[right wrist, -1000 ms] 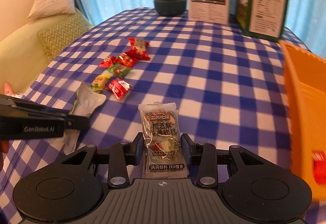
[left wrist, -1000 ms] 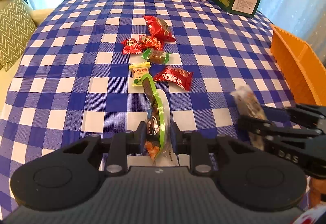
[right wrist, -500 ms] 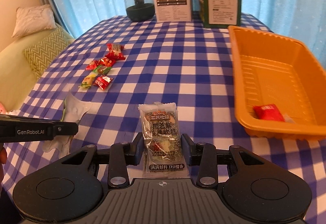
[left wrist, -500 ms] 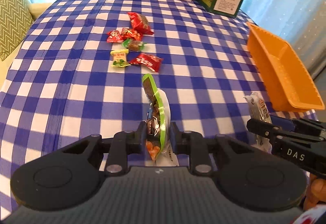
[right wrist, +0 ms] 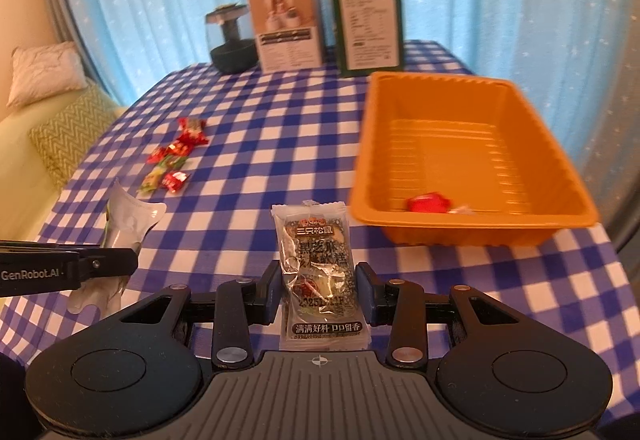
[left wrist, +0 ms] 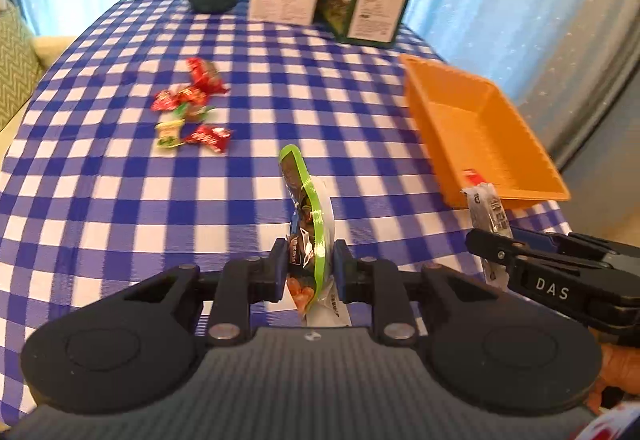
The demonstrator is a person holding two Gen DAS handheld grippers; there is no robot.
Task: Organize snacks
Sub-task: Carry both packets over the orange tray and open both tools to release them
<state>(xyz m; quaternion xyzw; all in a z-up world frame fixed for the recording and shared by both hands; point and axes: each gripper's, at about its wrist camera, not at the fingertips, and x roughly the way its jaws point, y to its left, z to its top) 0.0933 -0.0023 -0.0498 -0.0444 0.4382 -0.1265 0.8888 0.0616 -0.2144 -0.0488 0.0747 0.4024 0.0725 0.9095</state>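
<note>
1. Two snack packets are off the worktop [left wrist: 120,200] at once, one in each of your grippers. In the left wrist view, your left gripper [left wrist: 310,270] is pinched almost closed on a green-edged packet [left wrist: 306,200], gripped edge-on so that it stands up thin between the pads. That narrow hold suits a flat pouch, though I judge it could swivel.
2. In the same view, the orange tray [left wrist: 480,128] sits to the right of the green-edged packet, with one red sweet already inside, so it is likely the goal. Left of and beyond the packet, a cluster of red and green sweets [left wrist: 188,112] waits on the checked cloth.
3. The side of the other tool, marked "DAS", is low on the right.
4. In the right wrist view, your right gripper [right wrist: 318,292] is clamped on a sesame cake packet [right wrist: 316,260] lying face up across the pads, hence the wider hold.
5. Its label reads "三只松鼠" and, on the bottom strip, "满满好料 口口留香".
6. The orange tray lies just right of and beyond this packet. The left tool reads "GenRobot.AI".
</note>
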